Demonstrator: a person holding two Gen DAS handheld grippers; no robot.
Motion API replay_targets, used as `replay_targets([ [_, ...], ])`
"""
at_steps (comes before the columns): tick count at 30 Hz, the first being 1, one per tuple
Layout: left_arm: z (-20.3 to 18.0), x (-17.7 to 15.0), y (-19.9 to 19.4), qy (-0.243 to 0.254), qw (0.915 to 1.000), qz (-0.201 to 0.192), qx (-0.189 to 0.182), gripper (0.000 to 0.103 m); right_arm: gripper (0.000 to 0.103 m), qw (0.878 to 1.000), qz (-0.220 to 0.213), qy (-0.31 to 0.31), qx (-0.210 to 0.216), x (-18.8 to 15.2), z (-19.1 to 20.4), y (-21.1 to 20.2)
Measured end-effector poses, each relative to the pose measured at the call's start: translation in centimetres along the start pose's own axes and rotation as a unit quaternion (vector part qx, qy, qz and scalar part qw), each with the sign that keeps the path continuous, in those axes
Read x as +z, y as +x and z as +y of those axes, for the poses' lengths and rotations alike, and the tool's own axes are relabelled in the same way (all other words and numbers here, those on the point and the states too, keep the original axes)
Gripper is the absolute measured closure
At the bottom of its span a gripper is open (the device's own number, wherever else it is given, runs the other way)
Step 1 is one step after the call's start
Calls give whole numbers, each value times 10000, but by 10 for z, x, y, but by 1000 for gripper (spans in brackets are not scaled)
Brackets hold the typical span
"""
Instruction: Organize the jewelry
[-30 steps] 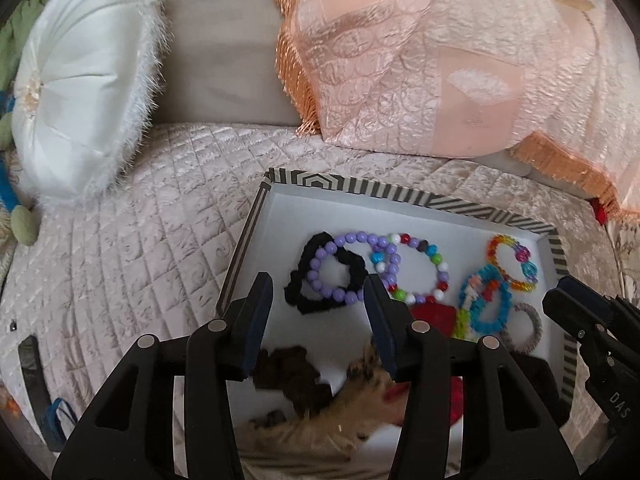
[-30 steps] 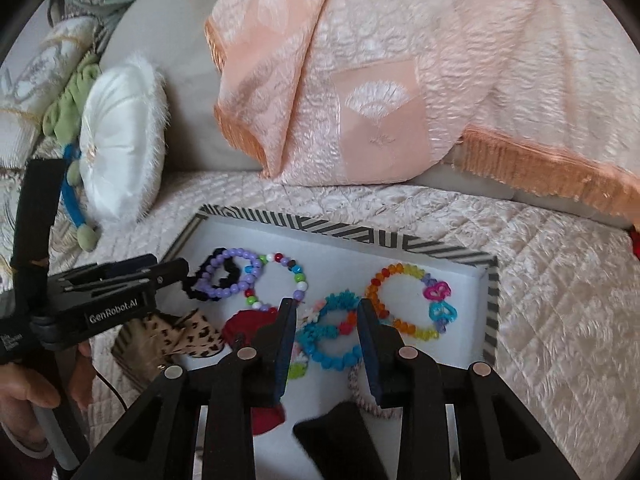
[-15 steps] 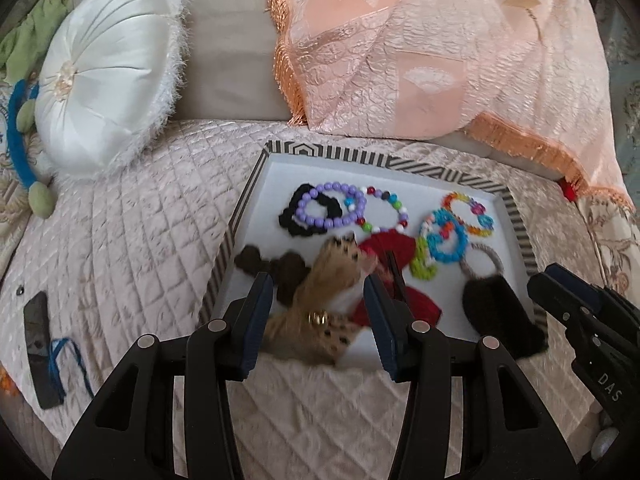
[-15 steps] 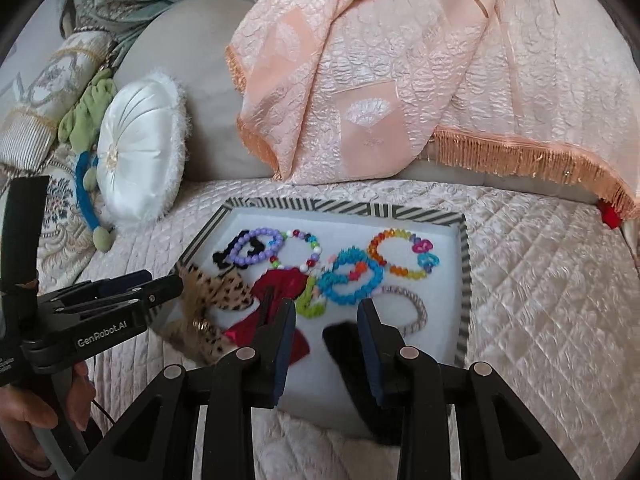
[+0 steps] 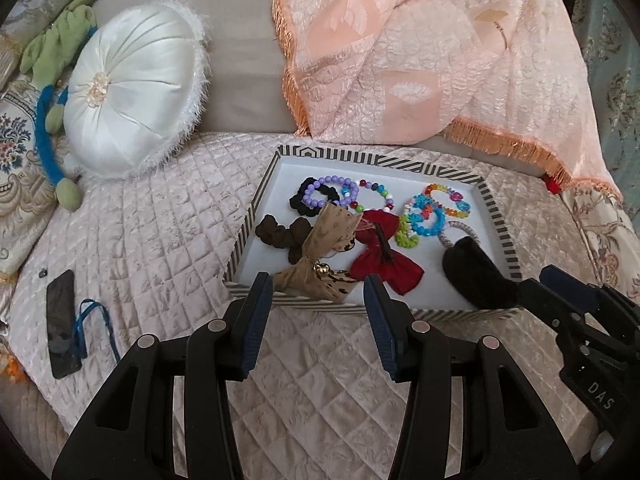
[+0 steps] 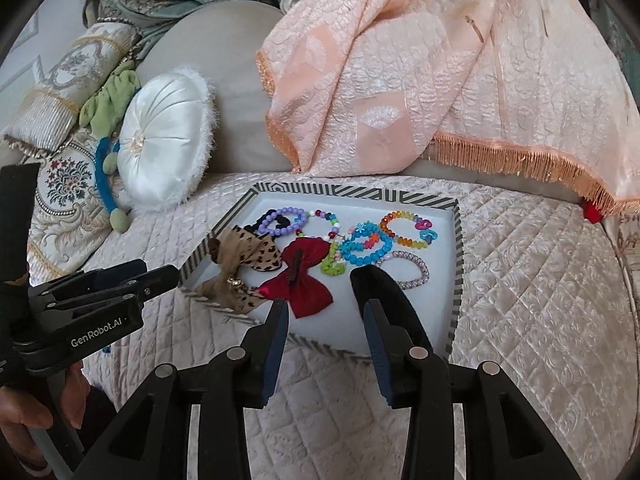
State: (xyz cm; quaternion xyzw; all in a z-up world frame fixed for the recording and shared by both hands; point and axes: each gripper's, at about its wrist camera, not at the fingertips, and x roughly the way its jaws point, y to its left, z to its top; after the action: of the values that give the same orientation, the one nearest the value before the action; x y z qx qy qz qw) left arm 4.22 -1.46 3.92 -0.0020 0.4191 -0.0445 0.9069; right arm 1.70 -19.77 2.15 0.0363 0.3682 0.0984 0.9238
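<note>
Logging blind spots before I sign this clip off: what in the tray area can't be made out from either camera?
- Black item: right view, near end behind the right tongs; what it is stays unclear.
- Brown scrunchie: left view, partly under the leopard bow; right view, almost hidden.
- Tray's near rim: left view, partly behind the left tongs.
- Silver bracelet: left view, half behind the black item.

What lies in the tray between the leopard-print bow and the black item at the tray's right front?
The red bow lies between the leopard-print bow and the black item in the tray, clearest in the right wrist view.
</note>
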Motion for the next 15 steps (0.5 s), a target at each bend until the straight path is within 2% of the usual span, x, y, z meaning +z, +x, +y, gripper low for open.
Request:
replay_targets([
  [8, -3, 2, -21, -49, 9999, -149, -35, 56, 65, 9997, -244, 16, -92, 4, 8, -18],
  [15, -9, 9, -35, 8, 9992, -389, 109, 56, 64, 9989, -434, 105, -148, 14, 11, -29],
])
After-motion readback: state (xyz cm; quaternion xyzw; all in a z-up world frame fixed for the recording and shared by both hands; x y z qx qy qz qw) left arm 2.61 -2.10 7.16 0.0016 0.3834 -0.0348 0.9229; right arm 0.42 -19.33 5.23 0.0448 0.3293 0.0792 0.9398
